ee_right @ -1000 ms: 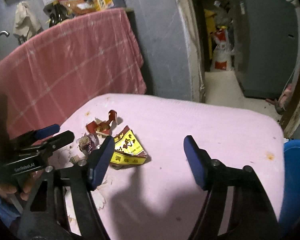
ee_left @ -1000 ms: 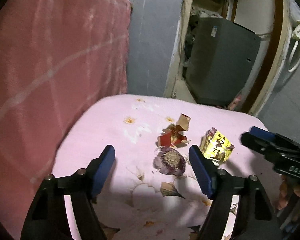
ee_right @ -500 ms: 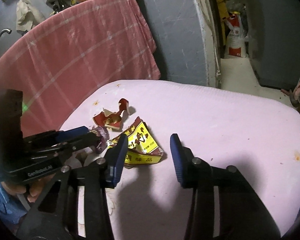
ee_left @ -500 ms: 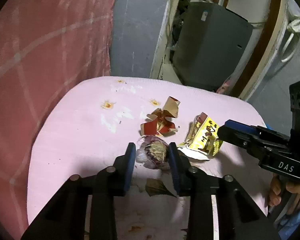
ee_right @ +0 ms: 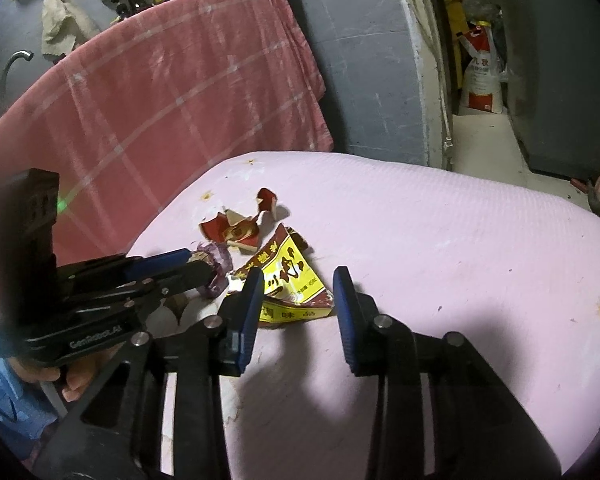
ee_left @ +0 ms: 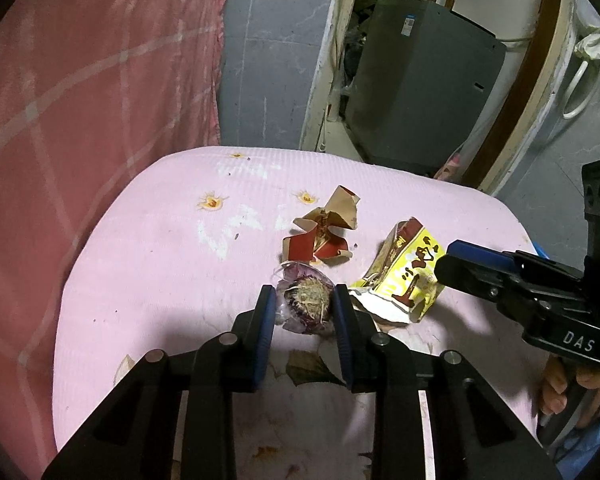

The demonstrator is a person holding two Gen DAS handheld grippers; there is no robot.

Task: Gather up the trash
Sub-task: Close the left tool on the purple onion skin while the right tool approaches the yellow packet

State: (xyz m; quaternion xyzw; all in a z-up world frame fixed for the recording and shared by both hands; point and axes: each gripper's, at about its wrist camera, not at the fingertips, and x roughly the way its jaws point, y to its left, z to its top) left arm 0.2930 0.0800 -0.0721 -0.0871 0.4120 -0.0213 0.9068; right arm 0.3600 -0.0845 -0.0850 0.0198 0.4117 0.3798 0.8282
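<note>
Pickup step: left tool [ee_left: 304, 308] clamped on purple onion scrap [ee_left: 306, 300] on pink bench [ee_left: 160, 260]; right tool [ee_right: 298, 284] apart, straddling yellow sachet [ee_right: 288, 280] — needs to squeeze, then lift both

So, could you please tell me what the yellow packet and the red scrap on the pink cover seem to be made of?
The yellow packet looks like glossy printed plastic film or foil laminate: it shines, creases sharply and shows a pale inner layer at the torn edge. The red scrap looks like thin matte card: torn edges show a tan, stiff inside.
</note>
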